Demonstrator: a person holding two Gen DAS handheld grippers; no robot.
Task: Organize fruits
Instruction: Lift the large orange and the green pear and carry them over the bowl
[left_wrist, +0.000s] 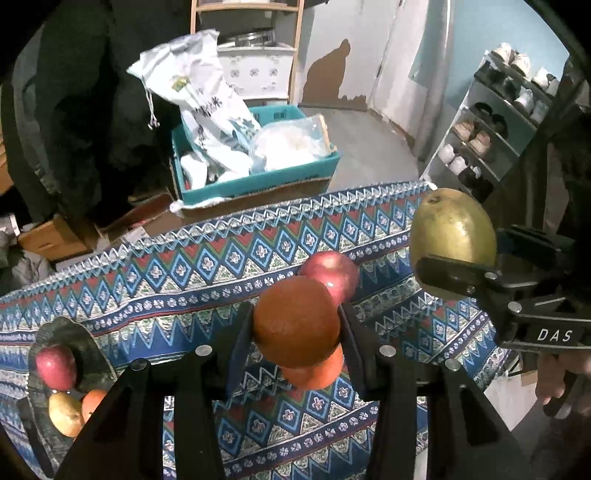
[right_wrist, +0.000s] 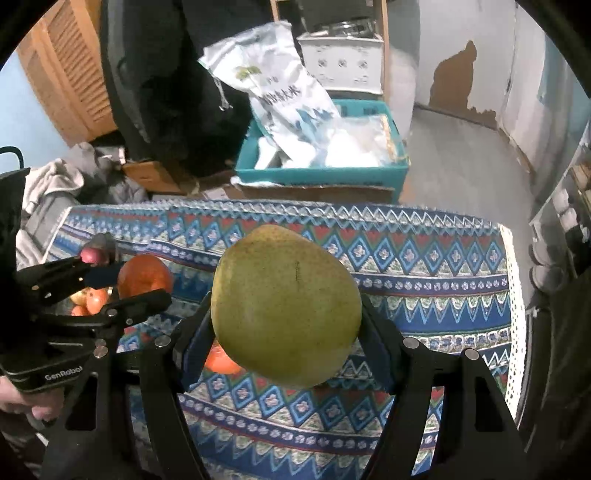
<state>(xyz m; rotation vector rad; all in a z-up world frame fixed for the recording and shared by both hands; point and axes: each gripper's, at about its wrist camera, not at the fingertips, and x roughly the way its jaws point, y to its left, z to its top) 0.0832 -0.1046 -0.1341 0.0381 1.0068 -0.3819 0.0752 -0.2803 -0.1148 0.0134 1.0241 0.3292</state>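
Two fruits are up in the air over the patterned tablecloth (right_wrist: 424, 266). The left gripper (left_wrist: 295, 325) is clenched on an orange (left_wrist: 295, 321), round and dull-skinned, its jaws pressing either side. The right gripper (right_wrist: 286, 314) grips a big green-yellow pear (right_wrist: 284, 302), speckled, with a small dark mark on its skin. Below the orange, on the cloth, lie a second orange (left_wrist: 317, 373) and, just beyond, a red apple (left_wrist: 332, 273). At the cloth's left end a dark plate (left_wrist: 70, 336) holds a red apple, a yellow fruit and another orange one. The cloth is blue with red diamonds and zigzag bands. Past its far edge a teal crate (right_wrist: 321, 175) sits on the floor holding white bags; right of the cloth stands a shoe rack (left_wrist: 491, 129), beside a peeling pale-blue wall
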